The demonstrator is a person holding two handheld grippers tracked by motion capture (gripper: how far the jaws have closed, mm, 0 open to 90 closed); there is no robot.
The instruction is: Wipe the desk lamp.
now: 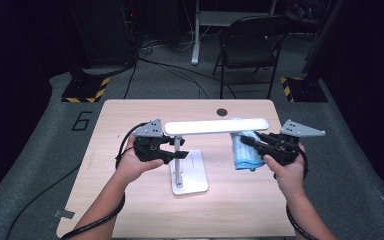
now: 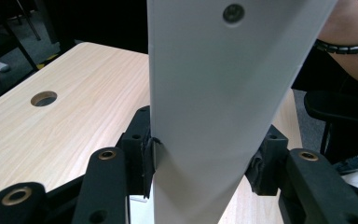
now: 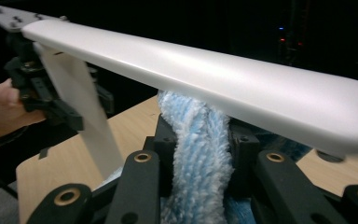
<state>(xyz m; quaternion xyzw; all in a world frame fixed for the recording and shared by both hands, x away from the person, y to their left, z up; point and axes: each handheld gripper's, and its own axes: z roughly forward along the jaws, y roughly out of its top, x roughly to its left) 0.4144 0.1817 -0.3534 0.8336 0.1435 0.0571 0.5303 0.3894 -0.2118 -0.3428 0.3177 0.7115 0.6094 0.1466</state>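
Observation:
A white desk lamp stands on the table with a flat base (image 1: 192, 175), an upright stem (image 1: 178, 159) and a long horizontal head (image 1: 217, 126). My left gripper (image 1: 172, 151) is shut on the lamp stem (image 2: 214, 116), with a pad pressed against each side of it. My right gripper (image 1: 245, 141) is shut on a fluffy blue cloth (image 3: 198, 154), which rises between its jaws and touches the underside of the lamp head (image 3: 205, 70). From above, the blue cloth (image 1: 244, 152) hangs under the right end of the head.
The wooden table (image 1: 130, 115) has a round cable hole (image 1: 222, 112) near its far edge. A black folding chair (image 1: 250, 47) stands on the floor behind the table. Cables trail from both grippers toward the table's near edge.

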